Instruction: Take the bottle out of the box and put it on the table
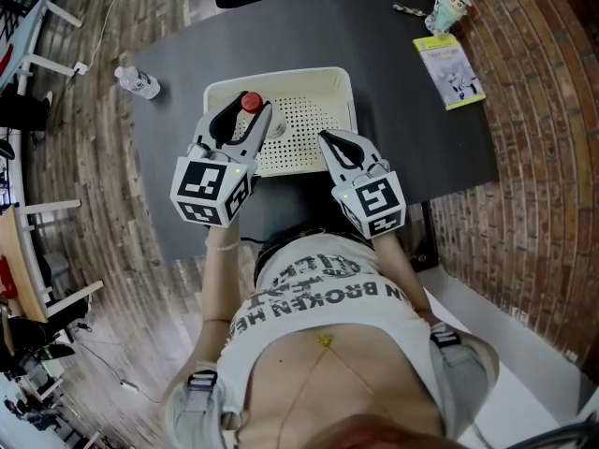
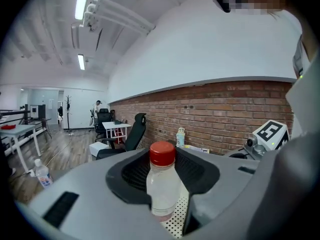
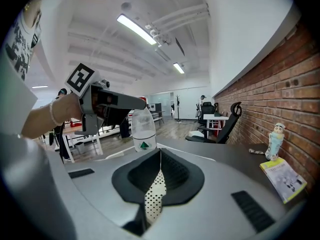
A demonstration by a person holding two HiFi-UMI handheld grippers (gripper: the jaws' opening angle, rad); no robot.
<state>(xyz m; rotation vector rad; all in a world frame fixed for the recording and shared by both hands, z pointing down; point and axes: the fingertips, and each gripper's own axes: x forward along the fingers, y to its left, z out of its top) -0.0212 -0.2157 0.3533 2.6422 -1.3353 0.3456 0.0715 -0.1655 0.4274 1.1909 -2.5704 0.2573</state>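
Observation:
A clear bottle with a red cap (image 1: 251, 103) is pinched near its neck by my left gripper (image 1: 245, 112), which is shut on it. In the left gripper view the bottle (image 2: 161, 184) stands upright between the black pads, above the perforated floor of the cream box (image 2: 177, 219). The box (image 1: 281, 78) sits on the dark table (image 1: 421, 138). The right gripper view shows the bottle (image 3: 143, 129) hanging clear above the box rim (image 3: 117, 155). My right gripper (image 1: 328, 138) rests at the box's near right side. Its jaws are closed to a thin slit (image 3: 160, 151).
A second bottle (image 1: 138, 82) lies on the wooden floor left of the table. A yellow booklet (image 1: 449, 71) and a small figurine (image 1: 447, 9) sit at the table's far right. A black chair (image 2: 135, 134) and a brick wall stand beyond.

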